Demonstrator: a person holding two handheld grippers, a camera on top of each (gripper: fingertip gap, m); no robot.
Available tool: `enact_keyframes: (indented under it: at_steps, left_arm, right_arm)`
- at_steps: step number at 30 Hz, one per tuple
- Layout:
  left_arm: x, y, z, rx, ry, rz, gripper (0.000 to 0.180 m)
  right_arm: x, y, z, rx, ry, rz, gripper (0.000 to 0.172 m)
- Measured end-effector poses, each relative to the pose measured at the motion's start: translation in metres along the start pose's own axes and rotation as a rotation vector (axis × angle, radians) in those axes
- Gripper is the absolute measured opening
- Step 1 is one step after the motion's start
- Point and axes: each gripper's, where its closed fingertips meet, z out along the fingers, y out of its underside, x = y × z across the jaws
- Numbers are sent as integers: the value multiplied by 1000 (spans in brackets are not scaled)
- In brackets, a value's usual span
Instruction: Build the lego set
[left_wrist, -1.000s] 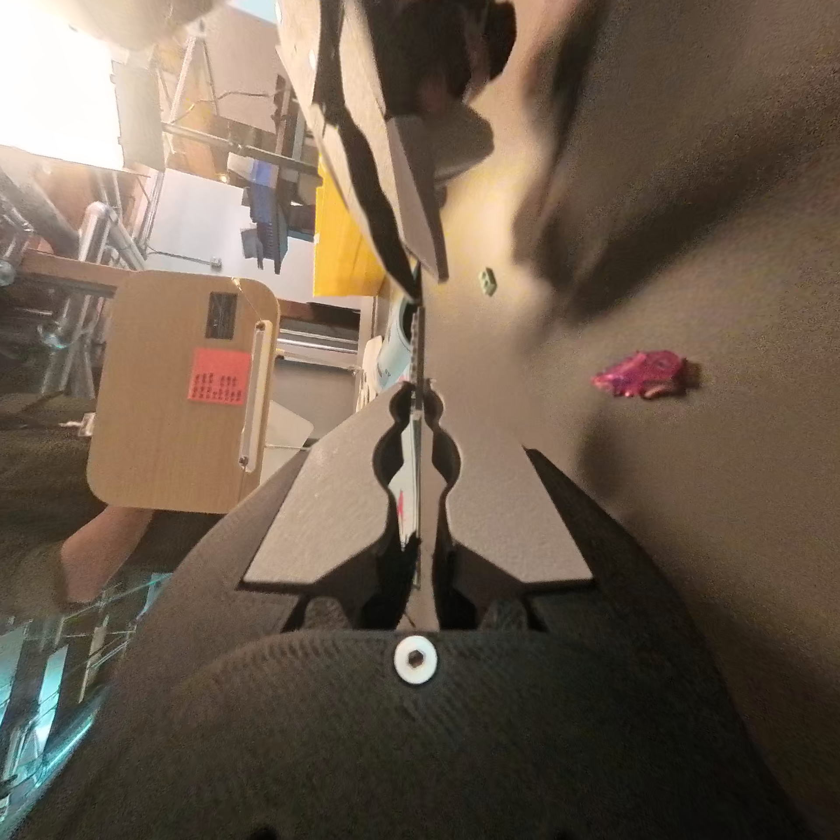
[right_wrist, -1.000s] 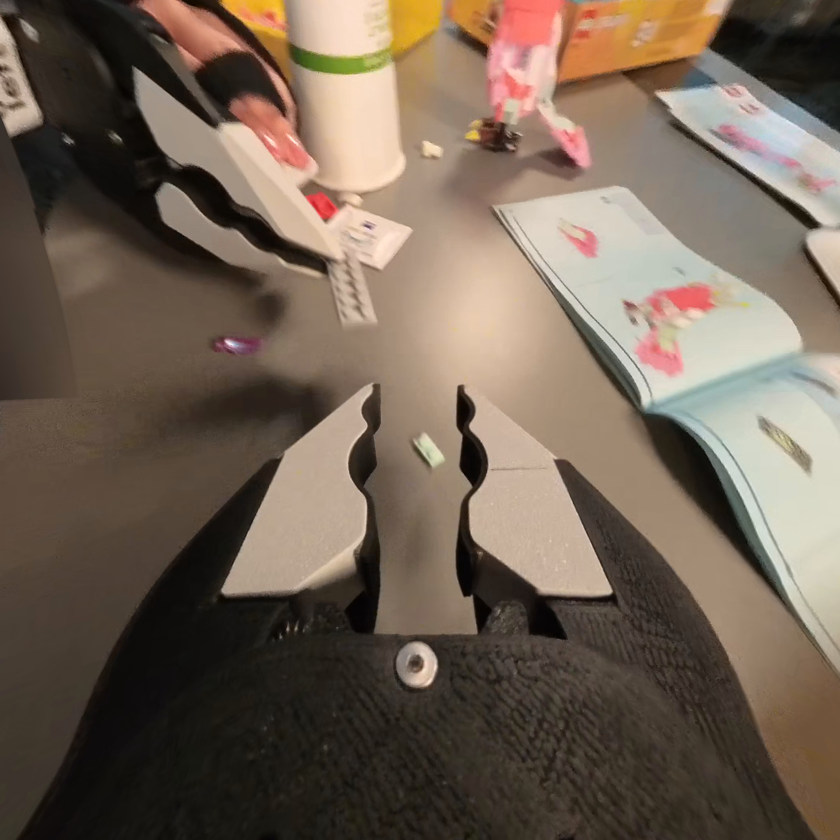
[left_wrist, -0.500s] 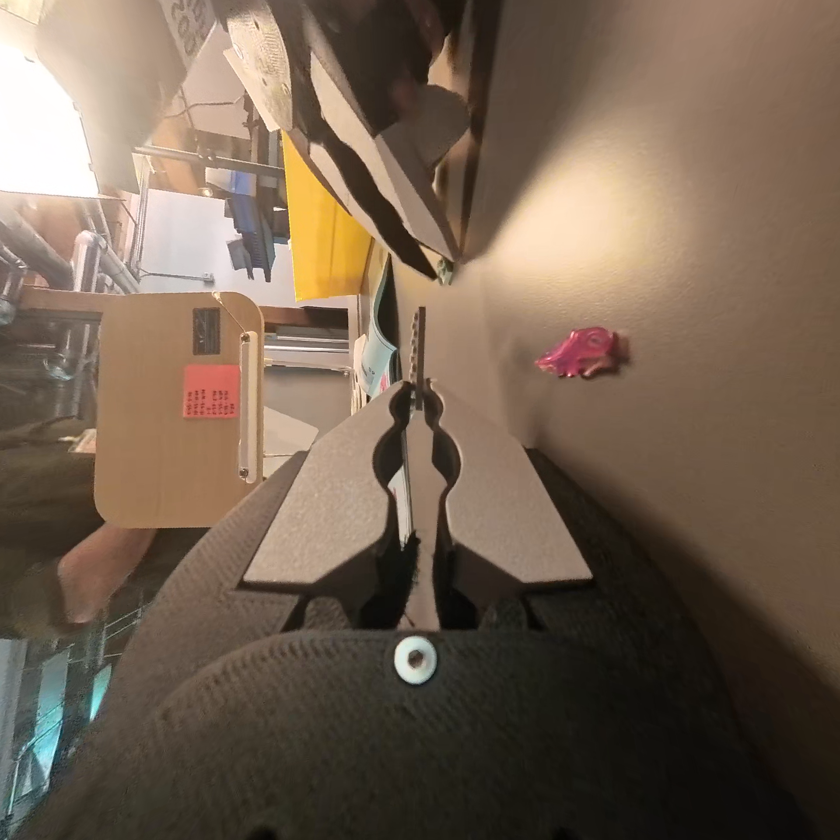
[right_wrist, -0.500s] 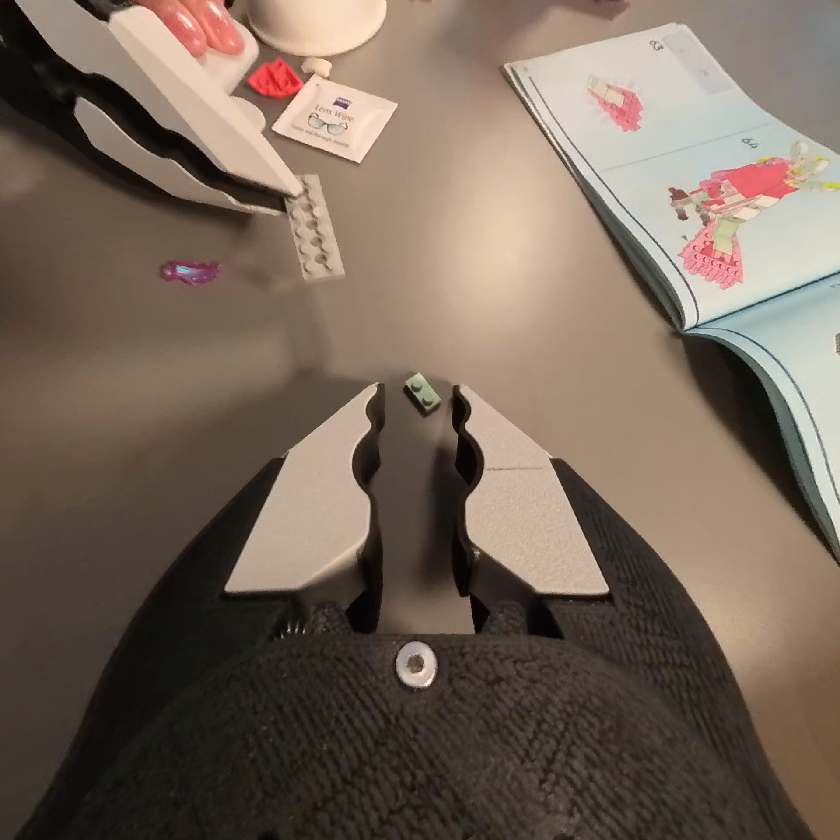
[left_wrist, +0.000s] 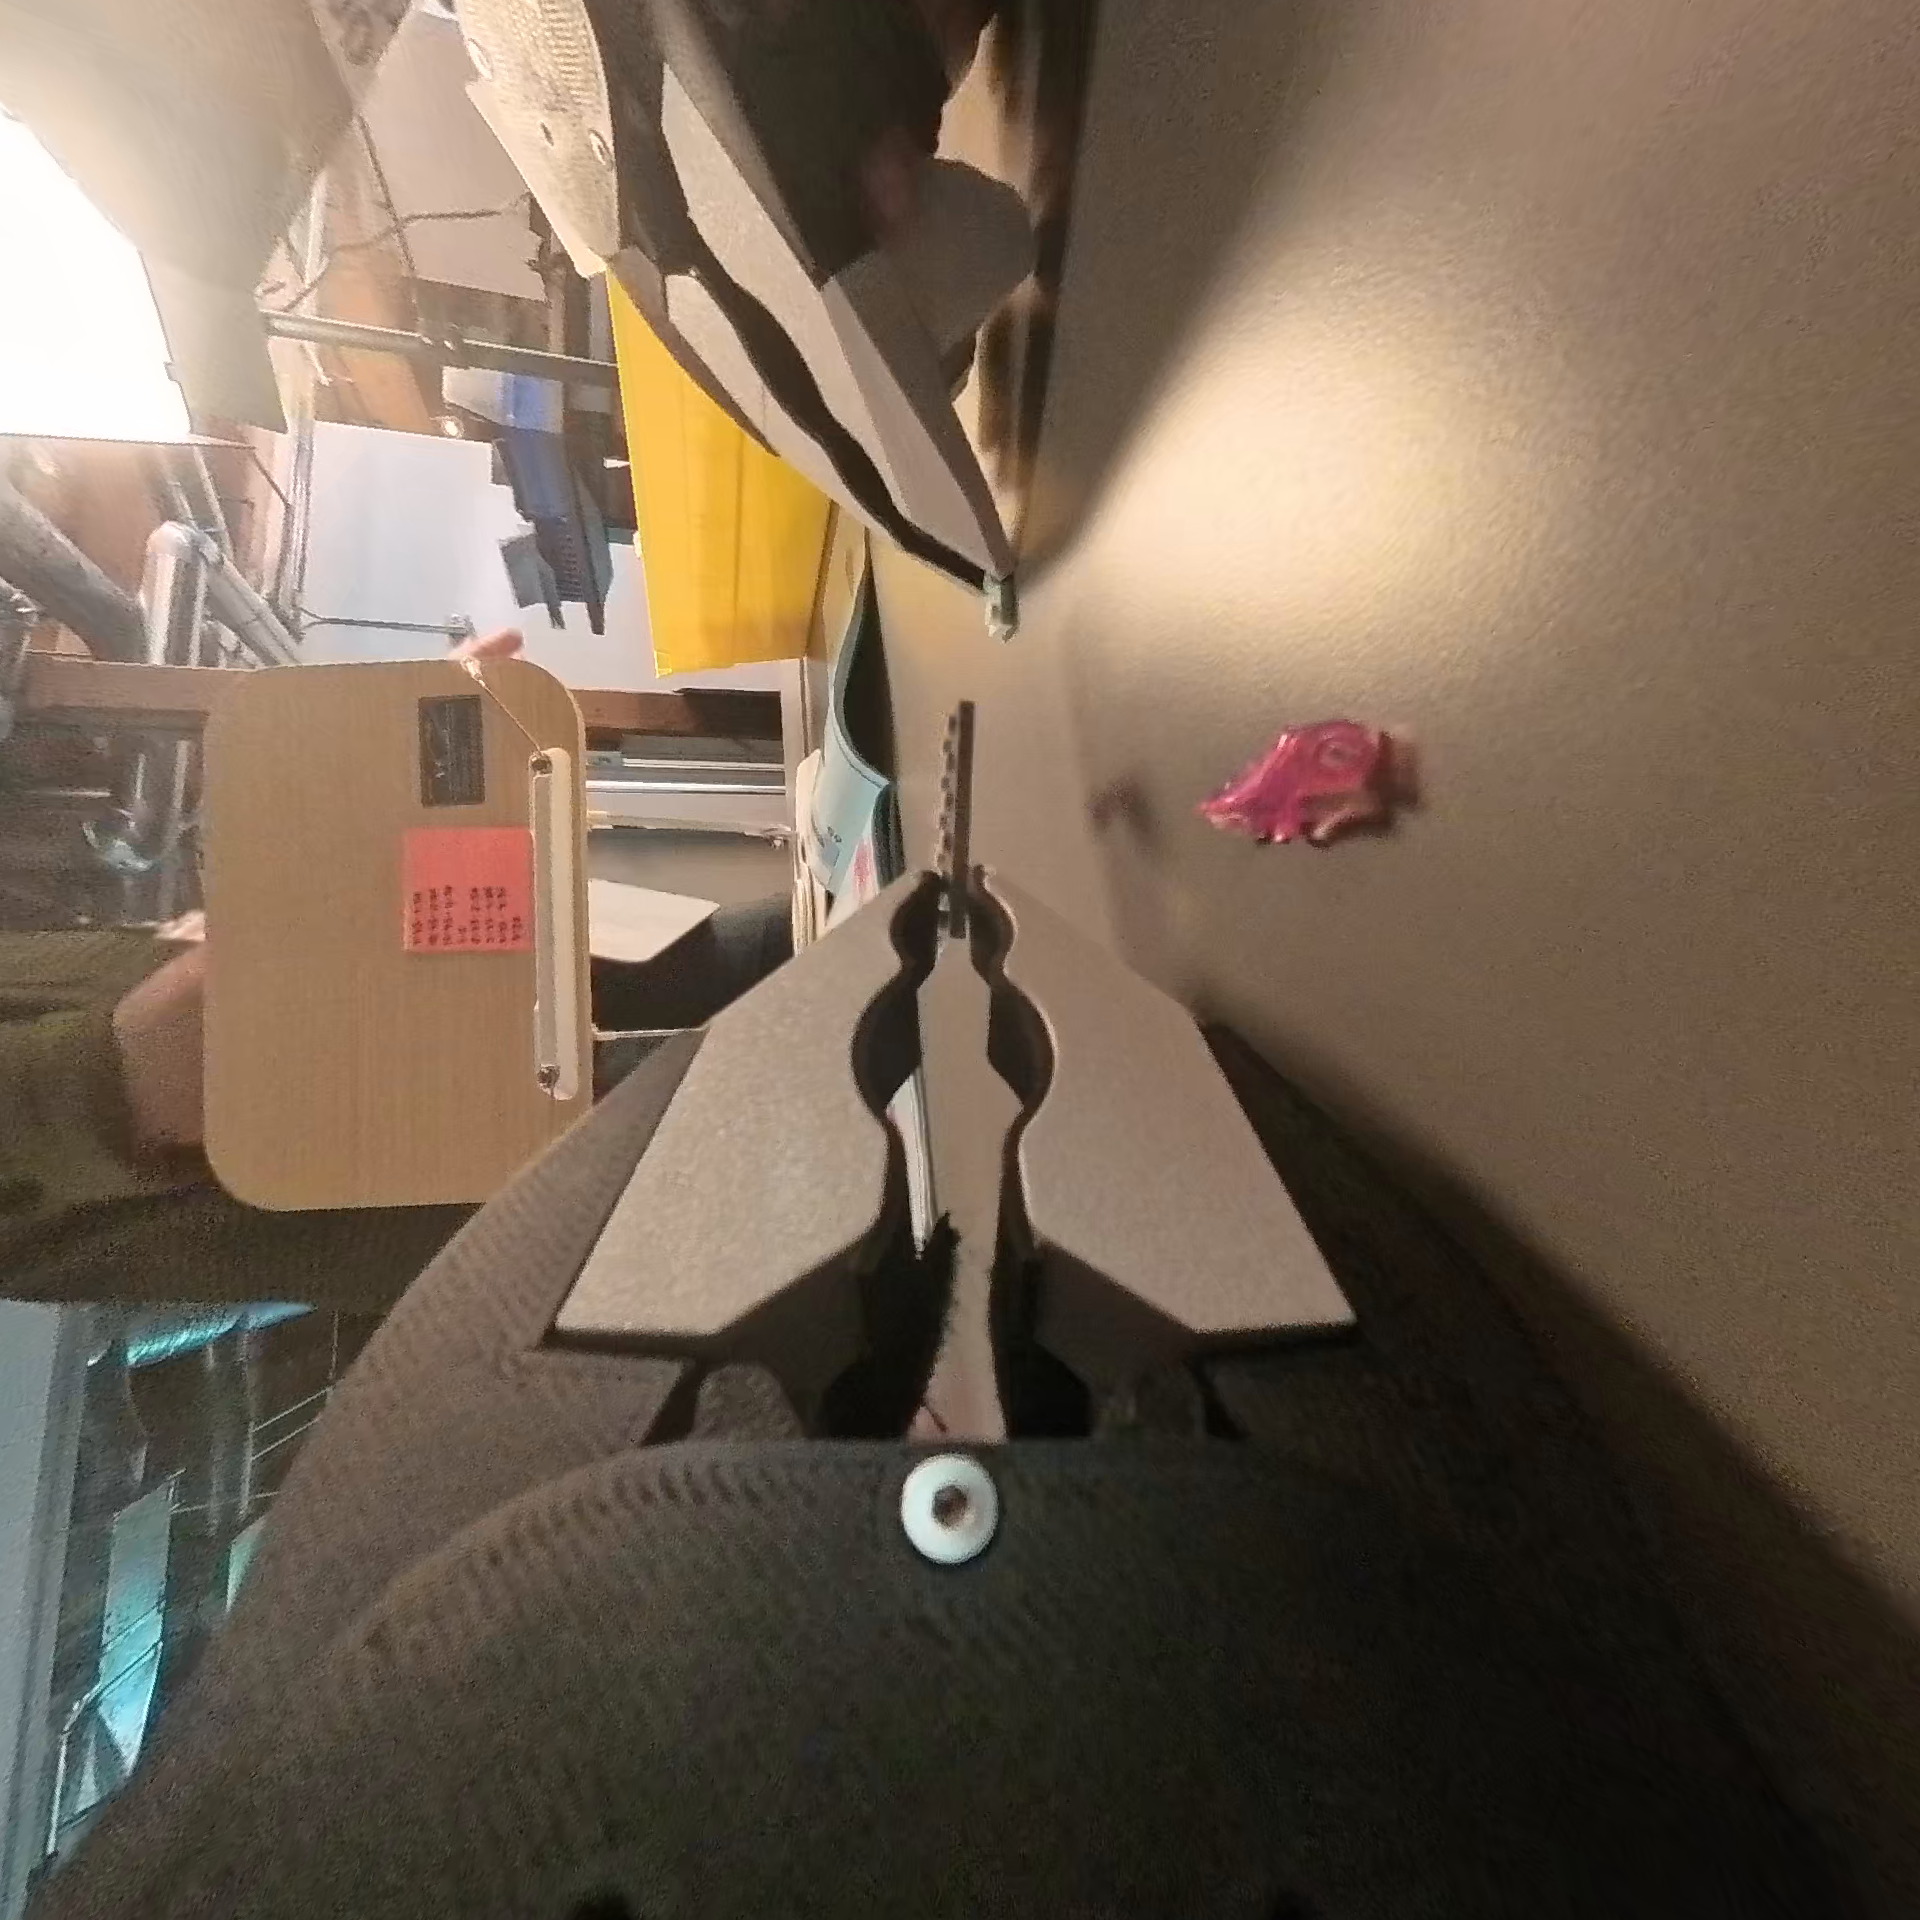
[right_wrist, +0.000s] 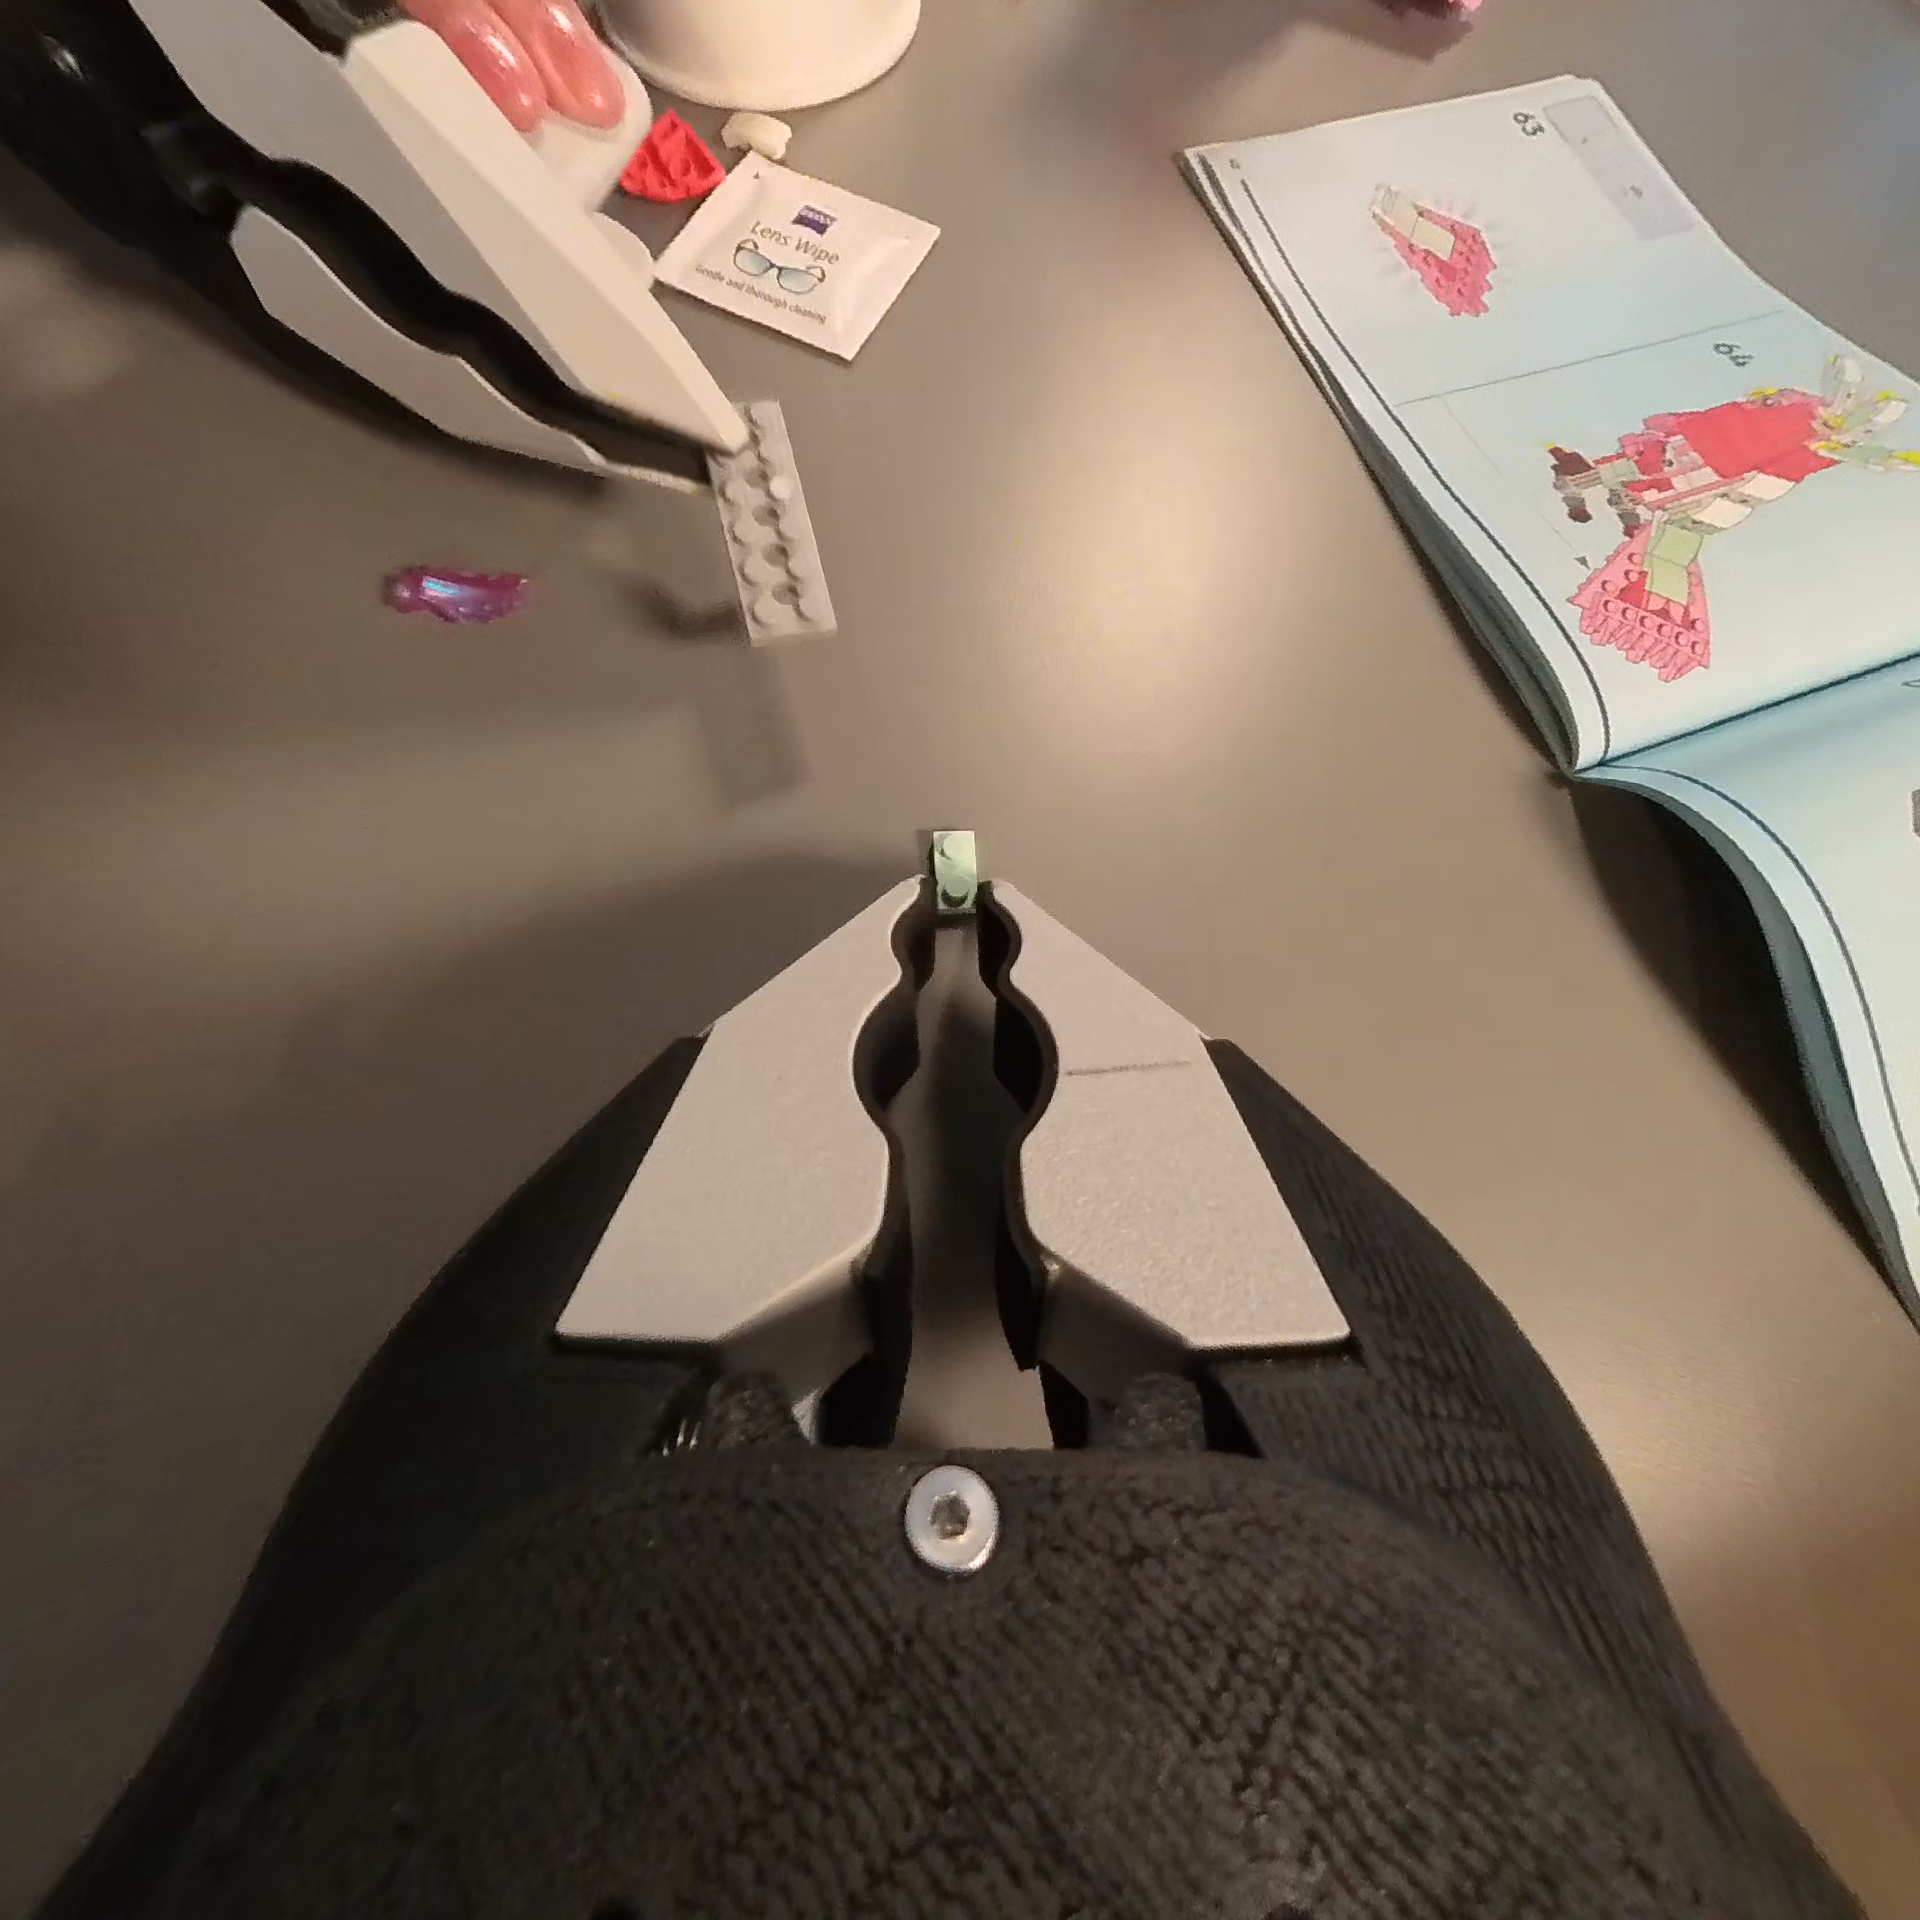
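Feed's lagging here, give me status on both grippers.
Left gripper shut on grey studded plate, held off the table. Right gripper shut on small green brick. Pink piece lies apart, left.

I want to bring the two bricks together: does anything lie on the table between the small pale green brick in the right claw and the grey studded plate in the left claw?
Nothing visible does. Only bare grey table separates the small pale green brick from the grey studded plate. The pink translucent piece lies off to the side.

Both tongs clamped tight
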Motion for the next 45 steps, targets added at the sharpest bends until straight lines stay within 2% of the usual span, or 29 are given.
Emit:
enact_keyframes:
  at_steps: [4, 8, 11, 17, 24, 27, 30, 31, 33, 34, 38, 40, 43, 45]
  left_arm:
    - [3, 1, 1, -12, 14, 1, 4]
    - [5, 1, 2, -17, 23, 6, 4]
    - [7, 0, 3, -13, 32, 15, 4]
    - [10, -3, 4, -13, 39, 36, 4]
    - [13, -1, 5, -23, 53, 38, 5]
    - [13, 1, 6, -32, 55, 35, 5]
    - [13, 1, 6, -34, 55, 34, 5]
    - [12, 1, 6, -35, 55, 33, 5]
    - [12, 3, 7, -43, 54, 28, 5]
    - [11, 4, 7, -51, 50, 23, 5]
    - [3, 15, 10, -116, 19, -30, 5]
    - [-3, 20, 11, -140, -3, -56, 4]
    - [-8, 22, 9, -144, -28, -82, 4]
    - [-13, 23, 8, -147, -55, -87, 4]
  right_arm:
    - [-3, -2, 2, 2, -8, -18, 6]
    - [-13, -24, 2, 100, -51, -40, 6]
    - [-17, -24, 6, 81, -60, -53, 6]
    - [-36, -40, 12, 137, -154, -53, 6]
    - [-27, -33, 15, 99, -109, -37, 6]
    - [-13, -17, 15, 18, -42, -14, 6]
    - [-10, -13, 15, 0, -25, -7, 6]
    - [-10, -13, 15, 1, -24, -8, 13]
    - [-11, -15, 16, 3, -20, -12, 39]
    - [-11, -18, 15, 14, -12, -28, 46]
    - [-25, -52, 19, 141, 47, -246, 49]
    - [-21, -61, 28, 130, 192, -433, 44]
    - [-13, -71, 36, 96, 412, -688, 17]
    - [-11, -74, 39, 78, 485, -800, 3]
